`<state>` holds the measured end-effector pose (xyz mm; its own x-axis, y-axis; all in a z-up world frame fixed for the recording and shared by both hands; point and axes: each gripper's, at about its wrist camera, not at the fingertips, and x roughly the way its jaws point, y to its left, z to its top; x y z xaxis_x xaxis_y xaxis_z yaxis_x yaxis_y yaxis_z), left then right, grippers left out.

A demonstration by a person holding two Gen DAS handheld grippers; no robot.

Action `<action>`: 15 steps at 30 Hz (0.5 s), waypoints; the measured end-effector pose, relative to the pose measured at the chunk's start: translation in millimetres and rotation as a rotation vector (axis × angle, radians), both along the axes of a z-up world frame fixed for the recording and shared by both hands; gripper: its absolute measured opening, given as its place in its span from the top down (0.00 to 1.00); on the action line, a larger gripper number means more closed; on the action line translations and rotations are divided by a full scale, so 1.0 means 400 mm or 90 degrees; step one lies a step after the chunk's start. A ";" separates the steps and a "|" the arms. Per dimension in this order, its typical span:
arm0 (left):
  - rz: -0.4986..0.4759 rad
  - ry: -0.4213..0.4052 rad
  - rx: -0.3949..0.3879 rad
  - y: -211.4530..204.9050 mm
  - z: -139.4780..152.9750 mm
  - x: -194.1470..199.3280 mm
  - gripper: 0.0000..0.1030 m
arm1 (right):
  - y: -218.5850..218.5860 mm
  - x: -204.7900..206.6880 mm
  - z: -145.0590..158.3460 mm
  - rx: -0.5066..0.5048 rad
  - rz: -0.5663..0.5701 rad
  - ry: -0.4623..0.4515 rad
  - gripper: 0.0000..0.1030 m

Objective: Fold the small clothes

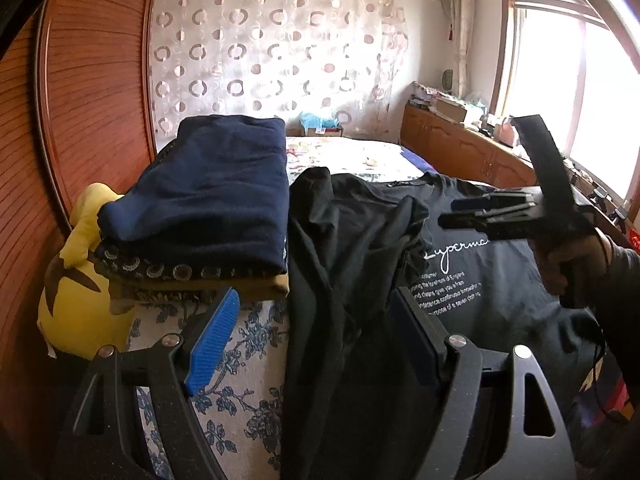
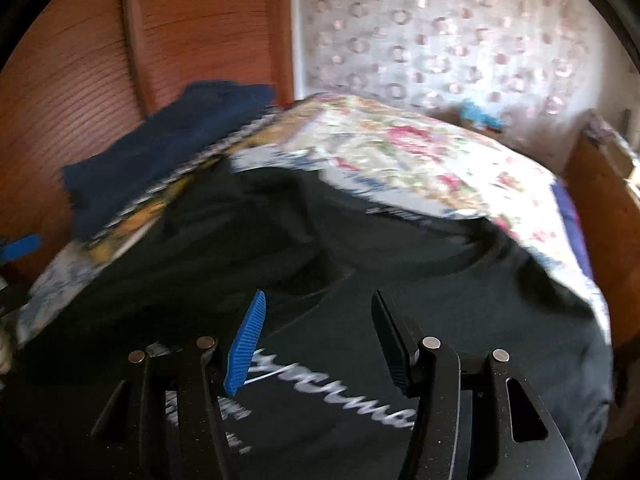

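On a bed point(image 1: 256, 344) covered in a blue-flowered white sheet, a black cotton T-shirt with white printed lettering point(image 1: 460, 280) lies spread and partly bunched, its rumpled left portion rising in a fold between the fingers of the left gripper point(image 1: 316, 336). Those fingers (one faced with a ribbed blue pad point(image 1: 212, 340), the other dark) stand wide apart; the dark cloth runs up between them, and whether either pad touches it cannot be told.

Beyond the left finger's tip sits a stack of folded clothes point(image 1: 208, 216): a navy blue garment on top, a dark patterned piece and a mustard-yellow one beneath. Left of that stack, against the reddish slatted wooden wardrobe door point(image 1: 88, 92), rests a yellow plush toy point(image 1: 76, 288).

To the right of the left gripper's fingers, a hand point(image 1: 568, 256) holds the right gripper point(image 2: 316, 340) above the shirt's lettering. Seen from its own camera, in a motion-blurred frame, the right gripper's fingers are parted with nothing pinched between them, hovering over the white script on the shirt's chest. Ahead of their tips the shirt stretches toward a floral quilt point(image 2: 420, 148), and the navy stack lies off beyond the left finger.

A circle-patterned curtain point(image 1: 272, 48) hangs behind the bed.
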<state>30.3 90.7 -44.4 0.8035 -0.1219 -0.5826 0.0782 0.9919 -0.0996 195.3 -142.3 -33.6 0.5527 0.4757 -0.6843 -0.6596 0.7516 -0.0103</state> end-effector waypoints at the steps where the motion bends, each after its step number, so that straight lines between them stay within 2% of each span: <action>1: 0.000 0.002 -0.001 0.000 -0.001 0.000 0.24 | 0.010 -0.017 -0.006 0.013 0.027 0.012 0.46; 3: 0.001 0.005 -0.003 0.000 -0.005 -0.002 0.24 | 0.025 -0.033 -0.019 0.021 0.063 0.029 0.53; 6: 0.002 0.008 -0.004 0.000 -0.008 -0.002 0.24 | 0.072 -0.042 -0.053 0.007 0.091 0.040 0.58; 9: 0.003 0.008 -0.005 0.001 -0.009 -0.004 0.24 | 0.100 -0.028 -0.080 -0.019 0.088 0.051 0.59; 11: 0.004 0.008 -0.005 0.002 -0.010 -0.006 0.24 | 0.116 -0.017 -0.090 -0.029 0.081 0.055 0.65; 12: 0.005 0.008 -0.007 0.003 -0.012 -0.008 0.24 | 0.114 -0.023 -0.093 -0.033 0.082 0.047 0.69; 13: 0.005 0.008 -0.009 0.004 -0.013 -0.009 0.24 | 0.115 -0.028 -0.090 -0.034 0.089 0.047 0.80; 15: 0.007 0.009 -0.011 0.003 -0.016 -0.008 0.24 | 0.105 -0.047 -0.086 -0.032 0.099 0.049 0.92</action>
